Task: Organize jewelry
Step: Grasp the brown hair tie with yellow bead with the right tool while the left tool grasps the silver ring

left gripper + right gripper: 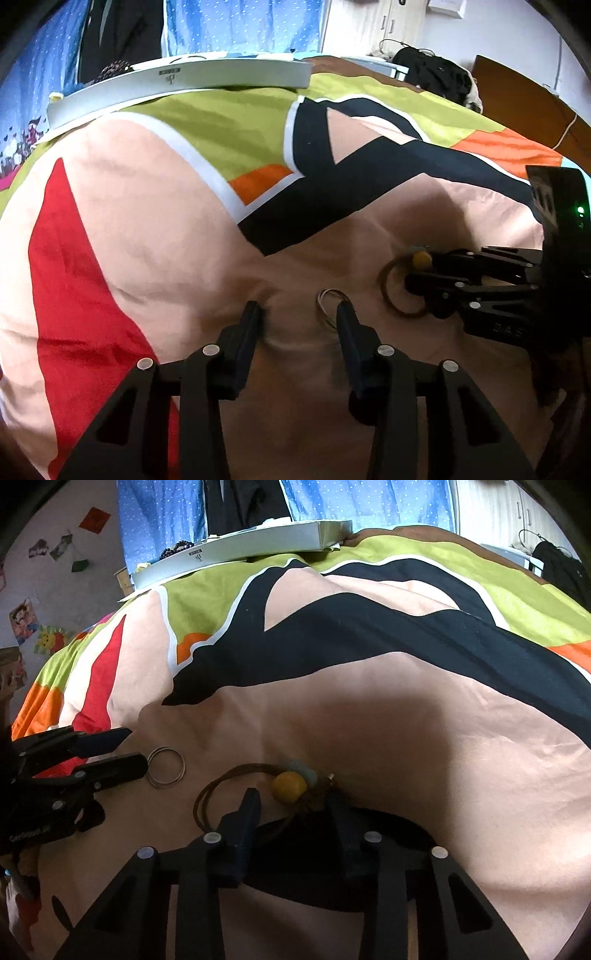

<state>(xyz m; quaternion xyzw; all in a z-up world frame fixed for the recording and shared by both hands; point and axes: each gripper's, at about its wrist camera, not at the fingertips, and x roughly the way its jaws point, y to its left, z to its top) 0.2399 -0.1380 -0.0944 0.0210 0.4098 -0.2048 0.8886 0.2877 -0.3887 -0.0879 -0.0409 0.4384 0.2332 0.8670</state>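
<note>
- My left claw [297, 314] is spread wide on the bed [147, 229], one finger touching the silver bangles [327, 306].
- My right claw [291, 801] gapes around the cord bracelet [236, 779].

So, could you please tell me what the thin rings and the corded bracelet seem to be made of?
The thin rings look like polished silvery metal: narrow hoops with bright glints. The corded bracelet looks like matte brown cord, perhaps suede or leather. Its yellow bead is smooth, wood or plastic; I cannot tell which.
</note>
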